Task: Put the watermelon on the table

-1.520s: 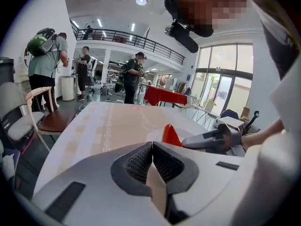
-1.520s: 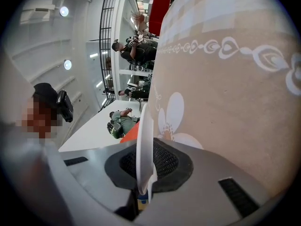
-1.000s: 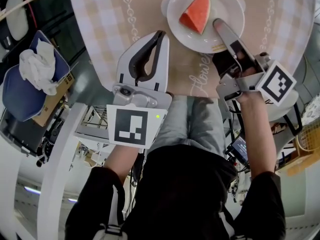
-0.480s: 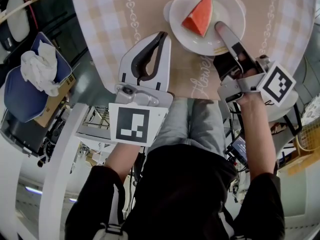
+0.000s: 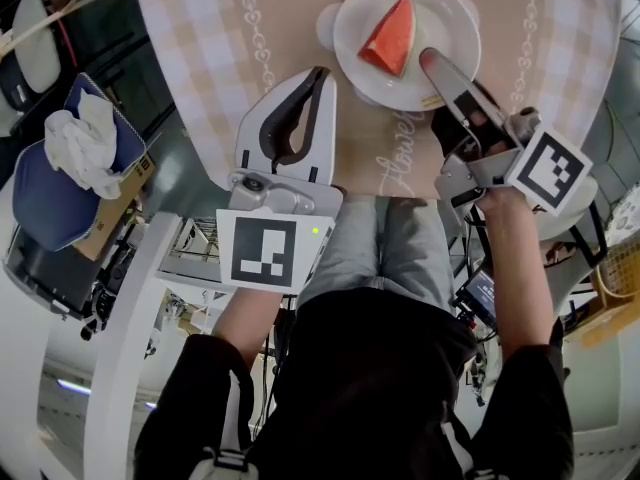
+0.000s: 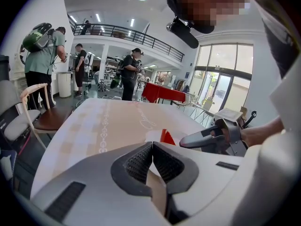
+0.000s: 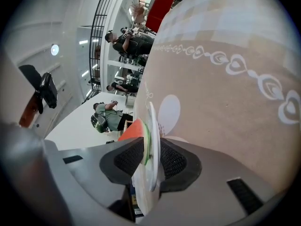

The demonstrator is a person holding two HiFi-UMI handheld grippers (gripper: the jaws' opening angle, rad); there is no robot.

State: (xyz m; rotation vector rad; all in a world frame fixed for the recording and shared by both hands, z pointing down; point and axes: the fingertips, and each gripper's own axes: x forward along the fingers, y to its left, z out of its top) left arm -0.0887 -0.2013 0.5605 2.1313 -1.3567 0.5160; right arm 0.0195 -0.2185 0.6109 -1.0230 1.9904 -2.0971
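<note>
Since the red, green-rinded wedge of watermelon (image 5: 390,36) lies on the round white plate (image 5: 455,18), and that plate appears to rest flat on the round table under its beige checked cloth (image 5: 200,38), the task looks all but finished. The plate lies a little way in from the edge of the table nearest the person, towards their right. What seems left is only to free the plate and draw the tool back.

The right gripper (image 5: 432,63) reaches over that near edge to the plate's nearest rim. Its jaws have just been opening and now stand spread. The thin white rim still stands between the pads, with a sliver of space showing on the watermelon's side, so I judge that it is no longer pinched. The wedge itself lies past the pads and is not between them.

The left gripper (image 5: 320,71) hovers over the near edge of the table, to the left of the plate and apart from it. Its jaws are pressed together with nothing in them.

Against the pictures from a moment before, the plate and wedge hold the same place on the cloth, beside the white script lettering (image 5: 400,163). The right gripper's marker cube (image 5: 545,173) has tilted slightly, and its jaws, then clamped on the rim, are now parted. The left gripper sits as it did.
</note>
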